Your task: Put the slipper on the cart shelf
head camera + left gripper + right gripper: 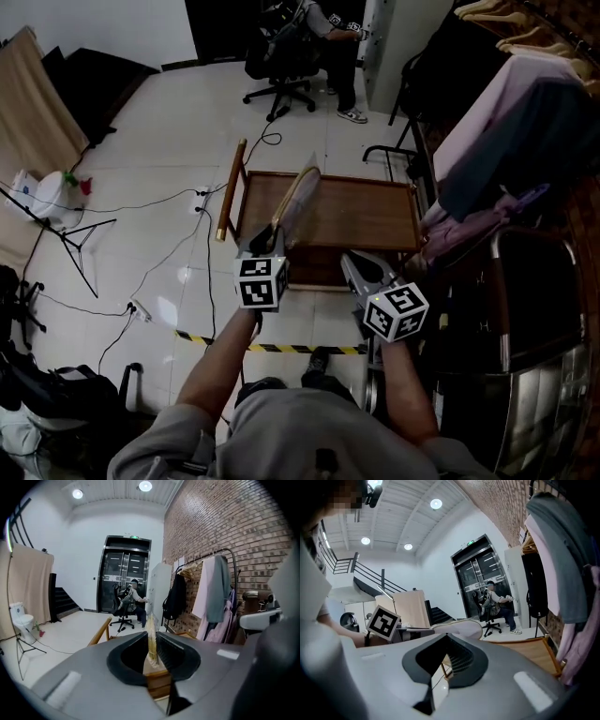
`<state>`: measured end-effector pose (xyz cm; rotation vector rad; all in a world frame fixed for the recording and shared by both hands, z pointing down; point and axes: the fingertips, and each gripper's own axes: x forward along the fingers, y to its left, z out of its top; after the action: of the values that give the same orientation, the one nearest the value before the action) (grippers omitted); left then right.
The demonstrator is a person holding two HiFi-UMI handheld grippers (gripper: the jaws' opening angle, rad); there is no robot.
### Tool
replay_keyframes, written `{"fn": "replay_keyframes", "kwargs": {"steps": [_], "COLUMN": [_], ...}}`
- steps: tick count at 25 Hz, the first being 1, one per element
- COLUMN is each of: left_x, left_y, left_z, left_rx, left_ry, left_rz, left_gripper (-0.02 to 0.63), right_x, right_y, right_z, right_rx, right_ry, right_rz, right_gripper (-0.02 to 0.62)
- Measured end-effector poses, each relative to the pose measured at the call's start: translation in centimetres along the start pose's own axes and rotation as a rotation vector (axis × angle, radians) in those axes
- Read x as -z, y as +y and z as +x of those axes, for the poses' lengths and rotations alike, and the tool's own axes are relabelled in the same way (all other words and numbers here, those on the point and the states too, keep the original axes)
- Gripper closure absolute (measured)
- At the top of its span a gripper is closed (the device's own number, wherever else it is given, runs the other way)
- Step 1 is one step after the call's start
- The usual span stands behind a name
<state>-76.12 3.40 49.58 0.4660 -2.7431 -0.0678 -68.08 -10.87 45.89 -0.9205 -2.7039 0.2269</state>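
A tan slipper is pinched at its heel in my left gripper, which is shut on it and holds it above the left part of the wooden cart shelf. In the left gripper view the slipper stands edge-on between the two pads, with the cart's wood below it. My right gripper hovers at the cart's front edge, to the right of the left one, jaws slightly apart with nothing between them. In the right gripper view the slipper shows beside the marker cube of the left gripper.
The cart's handle rail runs along its left side. A clothes rack full of garments crowds the right. A person sits on an office chair at the back. Cables, striped floor tape and a tripod lie at the left.
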Motion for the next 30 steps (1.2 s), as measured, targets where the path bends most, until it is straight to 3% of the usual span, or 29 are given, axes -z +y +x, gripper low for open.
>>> {"fn": "replay_keyframes", "kwargs": {"steps": [4,9,17,25,30], "left_x": [0.8,2.0,5.1,6.7,7.5], "left_y": [-1.6,-3.9,-9.5,-16.2,-19.7], "left_z": [-2.4,-7.0,-16.9,-26.1,-31.2], "left_rx": [0.091,0.243,0.489,0.727,0.823], "left_ry": [-0.001,0.001,0.015,0.023,0.015], "left_rz": [0.025,0.074,0.168,0.195,0.202], "left_gripper": [0.548,0.548,0.548,0.548,0.548], "right_x": [0.1,0.9,5.4,8.2,8.8], "right_y": [2.2,6.7,14.1,18.4,20.6], "right_z": [-2.2,-7.7,-19.3,-27.1,-32.3], "right_rx": [0.078,0.235,0.506,0.668,0.743], "right_ry": [-0.026,-0.065,-0.115,-0.144,-0.177], "right_rz": [-0.021,-0.037,0.003,0.048,0.048], "right_gripper": [0.597,0.597,0.597,0.597,0.597]}}
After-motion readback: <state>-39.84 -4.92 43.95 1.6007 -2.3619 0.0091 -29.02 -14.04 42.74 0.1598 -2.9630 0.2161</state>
